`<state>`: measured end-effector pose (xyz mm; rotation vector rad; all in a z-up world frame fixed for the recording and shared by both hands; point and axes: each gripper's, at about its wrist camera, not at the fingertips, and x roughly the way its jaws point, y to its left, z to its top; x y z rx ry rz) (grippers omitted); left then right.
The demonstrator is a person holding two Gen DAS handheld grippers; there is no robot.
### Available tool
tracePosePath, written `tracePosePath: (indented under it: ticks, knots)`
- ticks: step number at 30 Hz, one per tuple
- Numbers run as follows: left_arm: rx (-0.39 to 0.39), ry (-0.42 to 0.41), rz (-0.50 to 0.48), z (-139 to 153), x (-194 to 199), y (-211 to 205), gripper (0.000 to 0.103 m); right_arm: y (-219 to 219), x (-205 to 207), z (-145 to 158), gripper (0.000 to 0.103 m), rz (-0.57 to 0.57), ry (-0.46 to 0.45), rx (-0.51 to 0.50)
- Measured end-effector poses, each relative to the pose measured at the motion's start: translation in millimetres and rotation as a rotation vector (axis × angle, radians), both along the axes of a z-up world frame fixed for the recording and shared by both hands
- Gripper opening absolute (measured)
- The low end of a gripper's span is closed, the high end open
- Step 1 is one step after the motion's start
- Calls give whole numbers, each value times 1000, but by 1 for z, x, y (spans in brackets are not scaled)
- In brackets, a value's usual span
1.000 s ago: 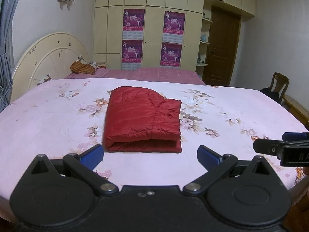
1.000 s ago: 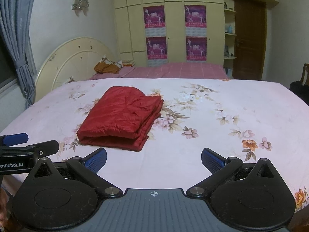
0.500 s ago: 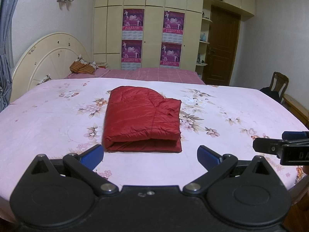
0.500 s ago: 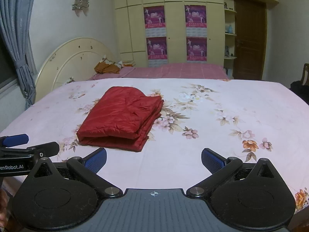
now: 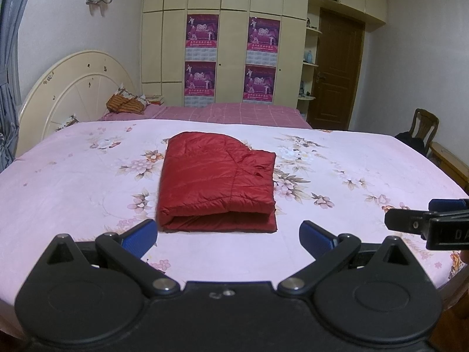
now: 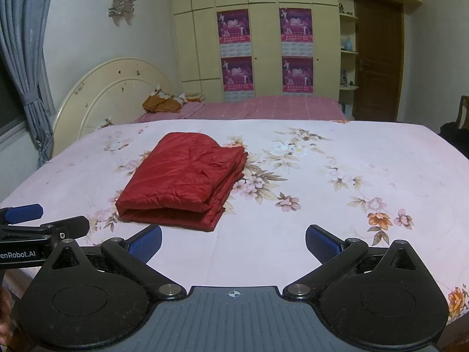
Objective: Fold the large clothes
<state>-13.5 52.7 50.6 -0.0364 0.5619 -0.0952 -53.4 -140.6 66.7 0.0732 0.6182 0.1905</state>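
Note:
A red quilted jacket (image 5: 217, 182) lies folded into a compact rectangle on the pink floral bed sheet (image 5: 73, 182); it also shows in the right wrist view (image 6: 184, 182). My left gripper (image 5: 228, 236) is open and empty, just short of the jacket's near edge. My right gripper (image 6: 233, 242) is open and empty, near the bed's front edge, to the right of the jacket. Each gripper shows at the edge of the other's view: the right one (image 5: 425, 223) and the left one (image 6: 26, 223).
A cream round headboard (image 5: 73, 88) stands at the left. A second bed with a pink checked cover (image 5: 234, 111) and a wardrobe with posters (image 5: 231, 58) lie behind. A wooden chair (image 5: 422, 126) and a door (image 5: 337, 73) are at the right. A curtain (image 6: 23, 58) hangs left.

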Motion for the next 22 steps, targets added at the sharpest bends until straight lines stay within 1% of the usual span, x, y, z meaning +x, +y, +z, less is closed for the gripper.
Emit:
tracePosePath:
  ticks: [11,15,22]
  knots:
    - [-4,-22,-8,1,3,10,103,1,1,1,103,-1,-5,4]
    - [2,-32,5,0,4,7,103,1,1,1,103,2,-6,5]
    - [4,-26,12,1,3,5,103,6,5,2,103,9,-8,8]
